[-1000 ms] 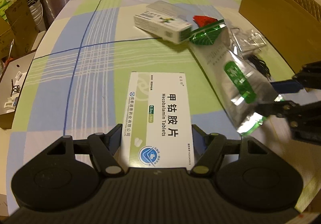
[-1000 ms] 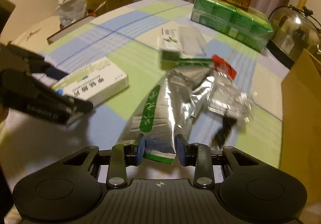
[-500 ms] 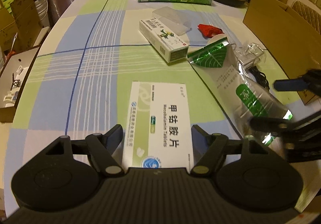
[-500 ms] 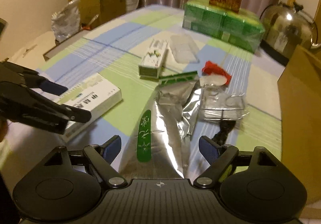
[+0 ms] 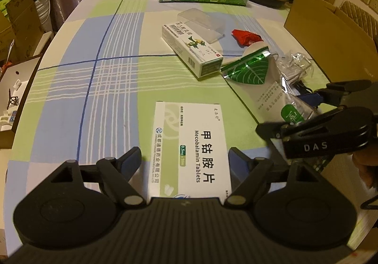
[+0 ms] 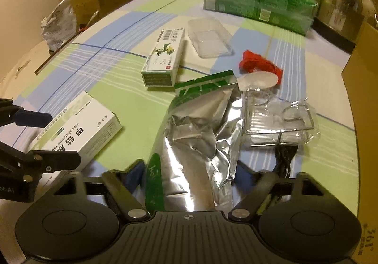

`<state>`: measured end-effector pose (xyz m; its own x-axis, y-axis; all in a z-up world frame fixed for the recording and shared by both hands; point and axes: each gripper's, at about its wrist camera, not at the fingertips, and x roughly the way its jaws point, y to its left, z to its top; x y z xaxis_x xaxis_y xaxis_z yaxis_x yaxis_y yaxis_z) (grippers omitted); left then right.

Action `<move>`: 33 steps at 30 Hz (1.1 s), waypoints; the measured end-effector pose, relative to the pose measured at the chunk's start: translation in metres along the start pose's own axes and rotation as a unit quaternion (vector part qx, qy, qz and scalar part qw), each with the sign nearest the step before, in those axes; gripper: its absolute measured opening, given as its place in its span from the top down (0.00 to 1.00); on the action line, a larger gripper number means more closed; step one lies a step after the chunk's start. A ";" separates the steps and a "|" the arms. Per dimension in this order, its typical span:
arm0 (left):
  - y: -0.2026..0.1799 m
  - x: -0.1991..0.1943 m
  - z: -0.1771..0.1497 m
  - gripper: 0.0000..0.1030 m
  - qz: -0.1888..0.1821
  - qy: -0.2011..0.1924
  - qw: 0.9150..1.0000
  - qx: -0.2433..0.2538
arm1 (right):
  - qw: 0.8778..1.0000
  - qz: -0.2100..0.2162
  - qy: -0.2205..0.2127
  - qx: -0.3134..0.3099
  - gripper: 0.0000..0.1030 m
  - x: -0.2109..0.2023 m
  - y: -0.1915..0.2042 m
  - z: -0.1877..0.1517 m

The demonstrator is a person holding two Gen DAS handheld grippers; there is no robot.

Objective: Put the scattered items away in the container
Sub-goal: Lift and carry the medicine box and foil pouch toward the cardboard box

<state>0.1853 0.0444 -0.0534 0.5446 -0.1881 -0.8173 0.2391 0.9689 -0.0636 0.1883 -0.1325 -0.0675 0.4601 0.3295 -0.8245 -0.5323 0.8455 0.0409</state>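
Two tools are over the tabletop (image 5: pixel 70 89) atm, one item lined up for each. On the left, the left tool (image 5: pixel 185 160) is spread apart and opening wider, w/ the white Mecobalamin tablet box (image 5: pixel 189 143) lying flat between its fingers, which aren't seen pressing on it. Further right, the right tool (image 6: pixel 189 175) is parted too but closing, and the crinkled silver foil pouch (image 6: pixel 198 136) w/ the green label sits between its fingers; contact on the pouch can't be made out yet, so nothing is gripped afaict.

Step in hand looks like the grab stage, nothing lifted. Next move prob calls for both items to be pinched firmly, then carried over to the cardboard box (image 5: pixel 330 34) at the far right edge, which is judged to be the container.

Looks-wise: tablet box is rigid, clean-edged, should be easy. Pouch is floppy, wrinkled and shiny, so it may sag or slip when raised. Left scattered behind are a smaller green-and-white carton (image 6: pixel 163 58), a clear plastic tray (image 6: pixel 209 37), a red wrapper (image 6: pixel 257 63) and a wire rack in clear wrap (image 6: pixel 278 119).
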 end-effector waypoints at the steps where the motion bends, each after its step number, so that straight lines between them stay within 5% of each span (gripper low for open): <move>1: -0.001 0.001 0.001 0.26 0.002 0.000 1.000 0.004 | 1.000 0.001 0.001 0.000 0.42 -0.003 0.000 -0.001; 6: -0.009 0.007 0.002 0.34 0.007 0.016 1.000 0.016 | 1.000 0.011 0.011 0.003 0.46 -0.019 -0.003 -0.012; 19: -0.059 -0.021 -0.039 0.35 -0.015 0.050 0.996 0.077 | 1.000 -0.007 0.026 -0.012 0.46 -0.078 -0.017 -0.089; 26: -0.068 -0.017 -0.042 0.31 -0.001 0.060 0.995 0.085 | 1.000 -0.007 0.014 0.015 0.31 -0.088 -0.023 -0.102; 33: -0.071 -0.013 -0.036 0.30 0.004 0.062 0.994 0.089 | 1.000 -0.008 0.015 0.023 0.29 -0.085 -0.025 -0.095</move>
<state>0.1322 -0.0158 -0.0586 0.4462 -0.1479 -0.8826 0.3791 0.9246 0.0368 0.0950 -0.2215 -0.0521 0.4467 0.3041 -0.8414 -0.4923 0.8688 0.0527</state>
